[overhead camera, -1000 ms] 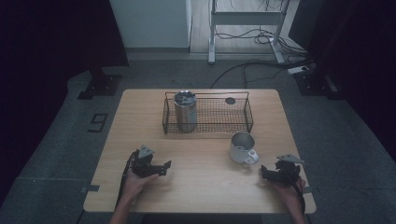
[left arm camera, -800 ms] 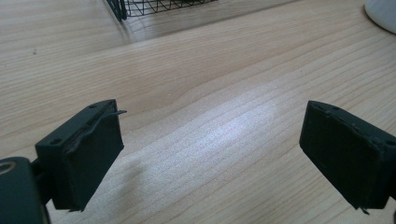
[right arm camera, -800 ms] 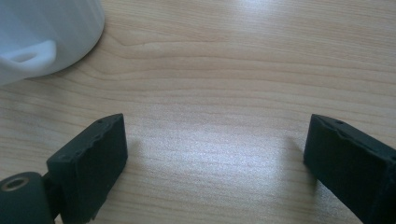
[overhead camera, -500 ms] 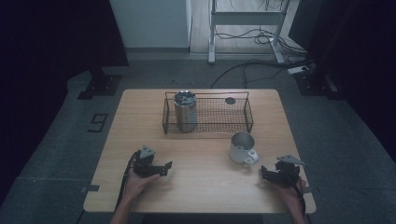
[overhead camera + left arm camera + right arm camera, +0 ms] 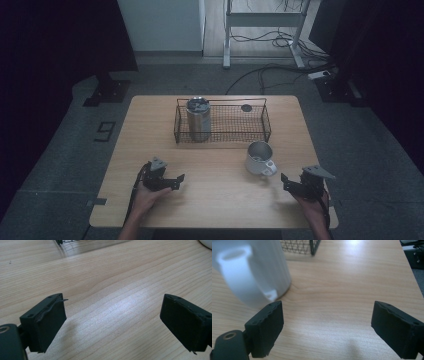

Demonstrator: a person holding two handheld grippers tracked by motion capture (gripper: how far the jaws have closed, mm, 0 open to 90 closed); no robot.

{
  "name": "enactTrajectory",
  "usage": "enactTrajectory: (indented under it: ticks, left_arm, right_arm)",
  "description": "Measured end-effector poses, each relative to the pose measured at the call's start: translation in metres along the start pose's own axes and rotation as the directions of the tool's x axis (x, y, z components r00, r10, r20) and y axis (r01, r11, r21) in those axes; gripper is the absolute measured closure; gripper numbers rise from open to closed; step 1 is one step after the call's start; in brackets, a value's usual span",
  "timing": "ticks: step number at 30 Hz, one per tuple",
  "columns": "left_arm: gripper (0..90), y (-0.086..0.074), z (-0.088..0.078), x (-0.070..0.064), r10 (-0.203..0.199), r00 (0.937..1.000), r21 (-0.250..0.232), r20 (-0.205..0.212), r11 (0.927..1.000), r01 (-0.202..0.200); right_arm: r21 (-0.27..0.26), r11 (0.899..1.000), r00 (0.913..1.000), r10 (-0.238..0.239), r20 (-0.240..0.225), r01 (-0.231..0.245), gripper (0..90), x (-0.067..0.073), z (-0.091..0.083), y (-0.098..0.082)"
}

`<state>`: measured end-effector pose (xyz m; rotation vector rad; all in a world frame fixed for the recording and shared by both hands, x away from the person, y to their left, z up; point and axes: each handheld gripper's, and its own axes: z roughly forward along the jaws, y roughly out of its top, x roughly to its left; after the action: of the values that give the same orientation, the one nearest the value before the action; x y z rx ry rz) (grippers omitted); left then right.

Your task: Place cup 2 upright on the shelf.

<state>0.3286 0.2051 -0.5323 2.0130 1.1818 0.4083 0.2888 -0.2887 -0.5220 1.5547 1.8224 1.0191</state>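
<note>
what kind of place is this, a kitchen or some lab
Probably a lab or recording room, not a kitchen: a lone wooden table on grey carpet, loose cables on the floor, dark curtains around.

One light wooden table point(image 5: 215, 200). One black wire mesh basket point(image 5: 235, 127). One cylindrical steel tumbler point(image 5: 198, 119) in the basket. One small dark round disc point(image 5: 246, 107). One white handled ceramic mug point(image 5: 259, 158). Two black hand-held two-jaw grippers: left point(image 5: 179, 181), right point(image 5: 285, 181).

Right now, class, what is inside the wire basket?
A steel tumbler stands upright in the wire basket's left end; a small dark disc lies far right. The tumbler's contents are hidden.
</note>
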Motion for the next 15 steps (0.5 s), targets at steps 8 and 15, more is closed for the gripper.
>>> enactTrajectory:
  ticks: [8, 15]
  left_arm:
    - [6.7, -0.001, 0.0, 0.002, -0.01, 0.9999, 0.003, 0.009, 0.9999, 0.01]
    - [6.7, -0.002, 0.003, -0.002, -0.011, 0.9996, 0.014, 0.024, 0.9999, 0.01]
  right_arm:
    - [-0.046, 0.999, 0.9991, -0.002, -0.041, 0.0, 10.8, 0.008, -0.012, 0.012]
    - [-0.084, 0.996, 0.9968, -0.008, -0.079, 0.002, 10.8, 0.018, -0.022, 0.024]
